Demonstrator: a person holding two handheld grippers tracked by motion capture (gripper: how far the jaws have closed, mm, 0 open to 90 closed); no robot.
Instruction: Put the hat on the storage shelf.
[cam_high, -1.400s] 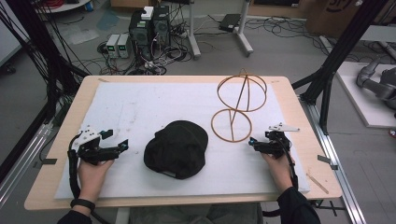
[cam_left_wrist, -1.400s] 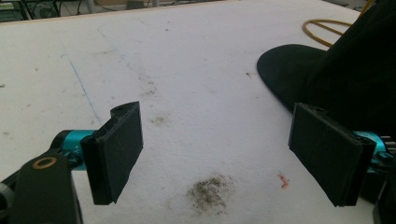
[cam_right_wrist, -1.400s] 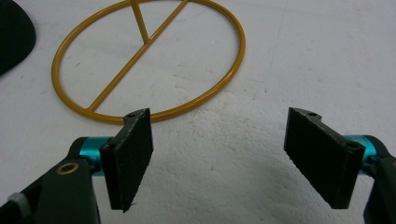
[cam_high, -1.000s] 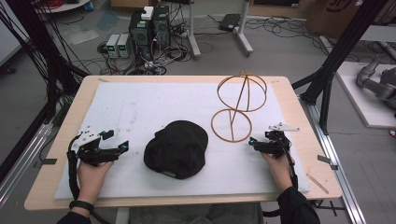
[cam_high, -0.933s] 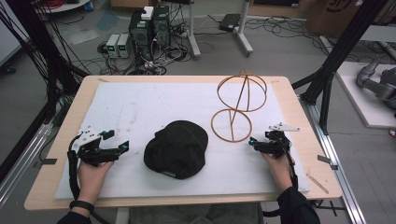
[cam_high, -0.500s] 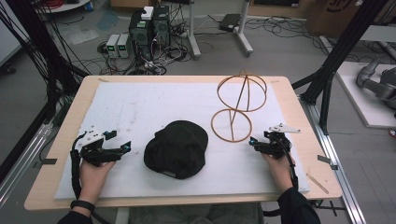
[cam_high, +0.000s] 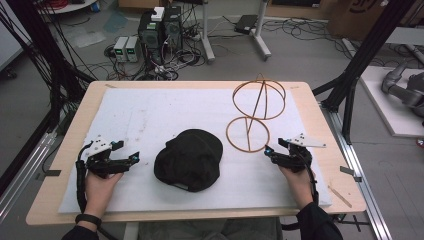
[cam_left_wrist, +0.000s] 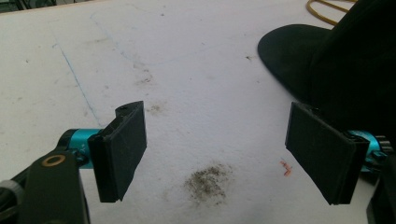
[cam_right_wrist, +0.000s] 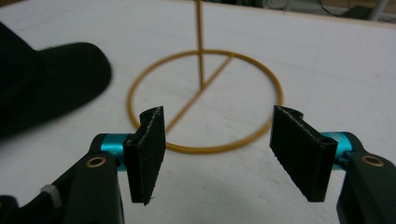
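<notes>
A black cap (cam_high: 190, 159) lies in the middle of the white mat (cam_high: 150, 120). Behind and to its right stands a gold wire stand (cam_high: 252, 117), a base ring on the mat and a second ring up on a post. My left gripper (cam_high: 131, 159) rests on the mat left of the cap, open, with nothing between its jaws. In the left gripper view the cap (cam_left_wrist: 336, 60) lies just beyond the right jaw. My right gripper (cam_high: 268, 151) sits right of the cap, open and empty. In the right gripper view the stand's base ring (cam_right_wrist: 205, 100) lies straight ahead, the cap (cam_right_wrist: 42, 84) at left.
The mat covers a wooden table (cam_high: 325, 130) with a bare rim. Black frame poles (cam_high: 360, 65) rise at the right and left sides. Computers and cables (cam_high: 160, 30) sit on the floor beyond the far edge.
The left gripper has slid a little toward the cap. The right gripper, cap and wire stand have not visibly moved.
</notes>
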